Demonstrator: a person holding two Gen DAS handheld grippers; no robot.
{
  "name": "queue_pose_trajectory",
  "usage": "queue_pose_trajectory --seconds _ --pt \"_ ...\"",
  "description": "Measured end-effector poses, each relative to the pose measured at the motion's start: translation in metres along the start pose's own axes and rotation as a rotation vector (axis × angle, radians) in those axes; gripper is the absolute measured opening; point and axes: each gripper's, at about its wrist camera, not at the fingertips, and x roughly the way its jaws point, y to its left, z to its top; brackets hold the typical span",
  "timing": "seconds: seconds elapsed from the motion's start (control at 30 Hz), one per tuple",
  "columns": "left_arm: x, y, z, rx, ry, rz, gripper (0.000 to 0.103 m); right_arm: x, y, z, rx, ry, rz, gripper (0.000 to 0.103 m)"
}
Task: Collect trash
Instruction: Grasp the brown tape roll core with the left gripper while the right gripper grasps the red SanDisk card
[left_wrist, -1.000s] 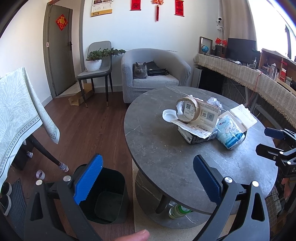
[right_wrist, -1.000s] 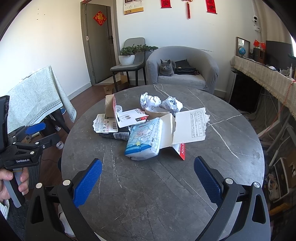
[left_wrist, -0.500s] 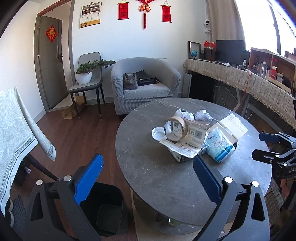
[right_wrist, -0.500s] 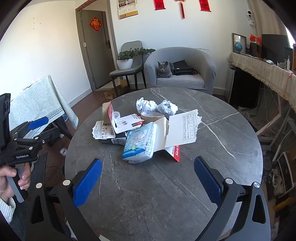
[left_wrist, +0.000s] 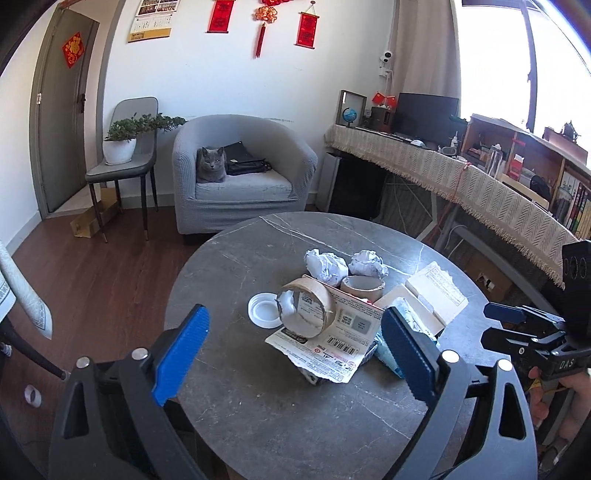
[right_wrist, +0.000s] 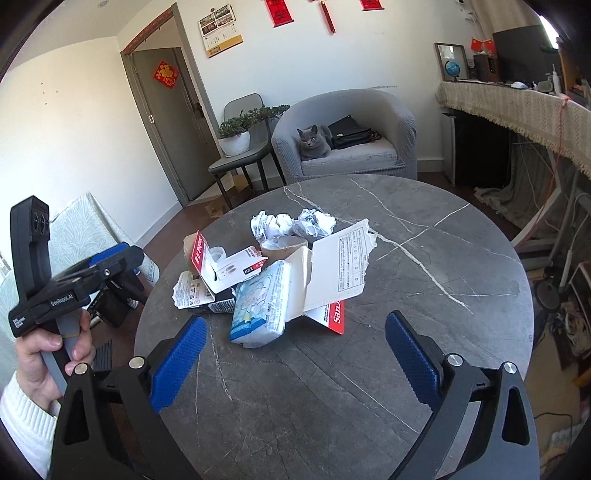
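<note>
Bin gone from view, round table (left_wrist: 280, 410) seemingly nearer

White walls (left_wrist: 207, 74) carry red hangings (left_wrist: 221, 15) and a calendar (left_wrist: 154, 20), with a grey door (left_wrist: 61, 110) at the left and dark wood flooring (left_wrist: 103, 266) below. A grey armchair (left_wrist: 240, 173) holds a grey cat (left_wrist: 210, 165) and a black bag (left_wrist: 243, 164), beside a chair (left_wrist: 125, 162) bearing a potted plant (left_wrist: 122, 142). Bright daylight floods through the window (left_wrist: 517, 55) above a long counter draped in fringed cloth (left_wrist: 461, 177), and a round grey marble table (left_wrist: 295, 406) fills the foreground.
</note>
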Motion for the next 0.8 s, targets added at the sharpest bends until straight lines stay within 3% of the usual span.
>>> queue_pose_trajectory --seconds 0.03,0.17,0.3,0.57,0.8 --pt "0.004 0.000 -0.001 0.008 0.009 -0.008 0.081 0.001 -0.003 0.001 0.009 0.000 0.007 0.092" --pt "0.025 0.000 -0.004 0.049 0.051 -0.015 0.075 0.009 -0.014 0.007 0.046 0.011 0.029 0.084" --pt "0.042 0.002 -0.004 0.050 0.095 -0.073 0.066 0.016 -0.024 0.011 0.104 0.024 0.087 0.077" --pt "0.062 0.008 -0.003 -0.010 0.138 -0.162 0.042 0.027 -0.030 0.016 0.146 0.028 0.115 0.072" --pt "0.058 0.004 -0.001 0.002 0.134 -0.188 0.029 0.027 -0.037 0.015 0.200 0.020 0.153 0.066"
